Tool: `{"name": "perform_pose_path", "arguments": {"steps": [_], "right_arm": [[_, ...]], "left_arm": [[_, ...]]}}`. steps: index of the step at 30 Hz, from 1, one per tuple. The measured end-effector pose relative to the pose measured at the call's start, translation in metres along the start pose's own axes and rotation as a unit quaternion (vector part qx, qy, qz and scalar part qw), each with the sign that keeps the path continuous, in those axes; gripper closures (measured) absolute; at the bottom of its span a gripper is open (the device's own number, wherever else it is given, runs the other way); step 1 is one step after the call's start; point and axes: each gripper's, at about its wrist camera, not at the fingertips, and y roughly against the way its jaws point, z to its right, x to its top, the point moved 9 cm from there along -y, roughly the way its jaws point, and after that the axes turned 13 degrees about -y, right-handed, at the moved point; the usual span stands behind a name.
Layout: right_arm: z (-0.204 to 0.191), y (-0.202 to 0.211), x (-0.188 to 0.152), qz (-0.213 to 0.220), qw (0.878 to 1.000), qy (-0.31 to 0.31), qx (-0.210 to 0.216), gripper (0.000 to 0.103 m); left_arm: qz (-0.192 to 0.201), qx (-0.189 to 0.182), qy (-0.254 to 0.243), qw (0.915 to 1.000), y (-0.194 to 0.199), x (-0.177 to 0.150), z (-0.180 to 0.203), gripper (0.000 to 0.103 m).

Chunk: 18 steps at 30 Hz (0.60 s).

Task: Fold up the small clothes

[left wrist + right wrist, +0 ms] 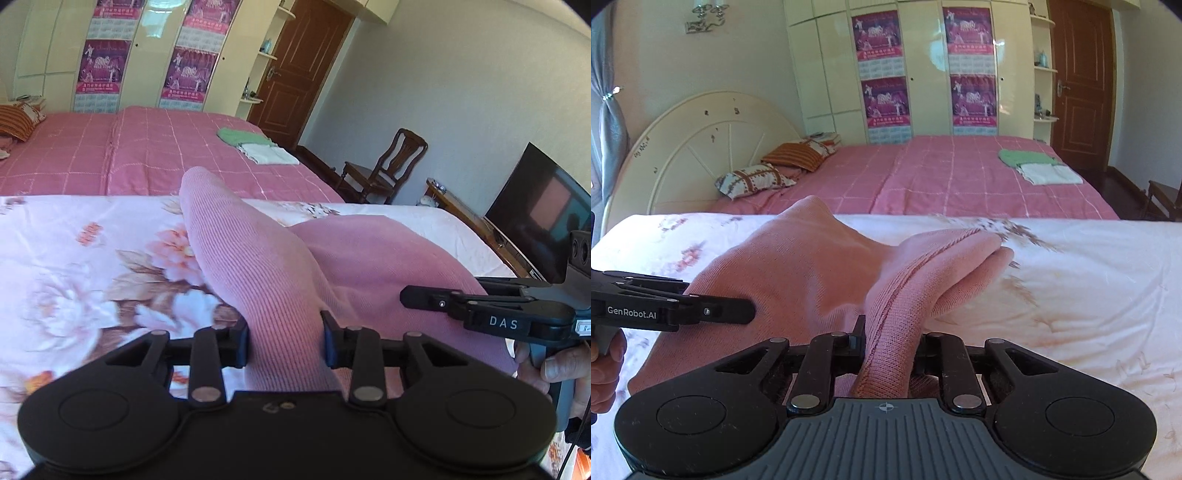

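A pink knit garment (258,258) is lifted off the floral bedsheet (74,266). My left gripper (285,338) is shut on a thick bunch of its ribbed fabric, which rises ahead in a peak. My right gripper (891,345) is shut on another bunched edge of the same pink garment (798,273), whose folded end droops forward. In the left wrist view the right gripper (406,295) comes in from the right, held by a hand (557,365). In the right wrist view the left gripper (751,314) comes in from the left.
Beyond the floral sheet lies a pink checked bed (942,177) with folded green and white clothes (1041,166) and pillows (753,179). A wooden chair (384,166), a television (543,214) and a door (299,70) stand to the right.
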Motion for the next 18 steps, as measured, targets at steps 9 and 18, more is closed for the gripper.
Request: {"name": "perform_pose_path", "arguments": {"steps": [9,18], "right_arm": [[-0.138,-0.022,-0.029,0.001,0.998,0.016,0.055,0.085],[-0.226,-0.068,-0.094,-0.057,0.994,-0.005,0.098,0.085]], "left_arm": [[0.0,0.032,-0.005,0.9995,0.109,-0.036,-0.09,0.069],[-0.041,0.04,0.049,0.9971,0.153,-0.12,-0.163,0.066]]}}
